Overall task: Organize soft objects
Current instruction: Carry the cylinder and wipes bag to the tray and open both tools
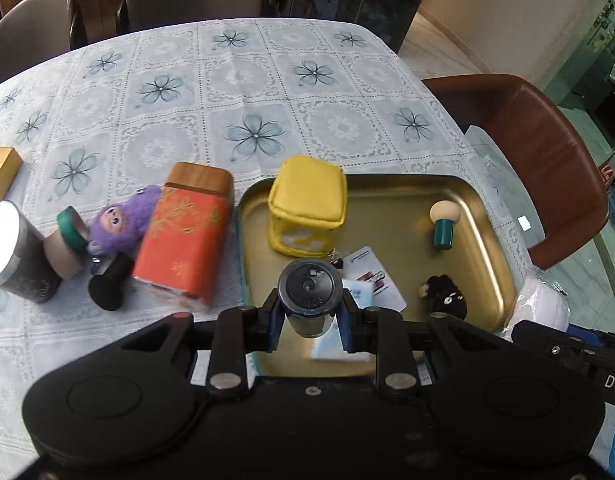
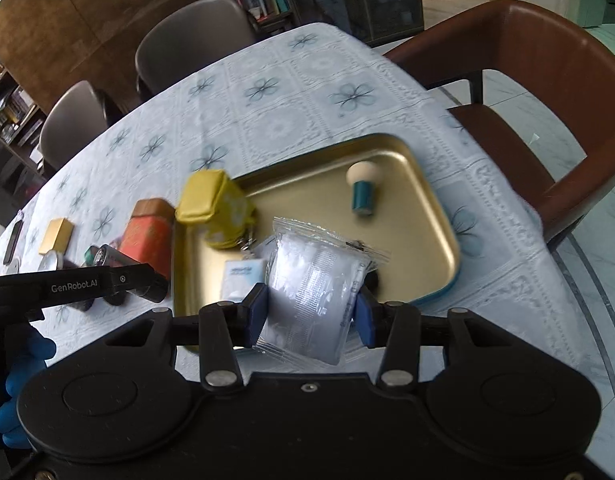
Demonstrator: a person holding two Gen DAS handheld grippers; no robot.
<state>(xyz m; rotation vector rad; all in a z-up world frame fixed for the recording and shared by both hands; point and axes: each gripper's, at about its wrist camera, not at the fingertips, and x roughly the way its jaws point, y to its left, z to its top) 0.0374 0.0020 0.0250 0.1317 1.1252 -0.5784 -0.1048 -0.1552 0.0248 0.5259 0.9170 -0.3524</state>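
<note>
Over the gold tray (image 1: pixel 483 280), in the left wrist view, my left gripper (image 1: pixel 309 312) pinches a small dark cylinder (image 1: pixel 309 292) between its fingers; its round body could roll out. In the right wrist view, my right gripper (image 2: pixel 311 312) clamps a slick plastic pouch (image 2: pixel 311 280) above the tray's near rim; it may slide free onto the worktop (image 2: pixel 267 92).

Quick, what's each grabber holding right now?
Left gripper: closed on a small dark jar.
Right gripper: closed on a clear plastic packet.
</note>
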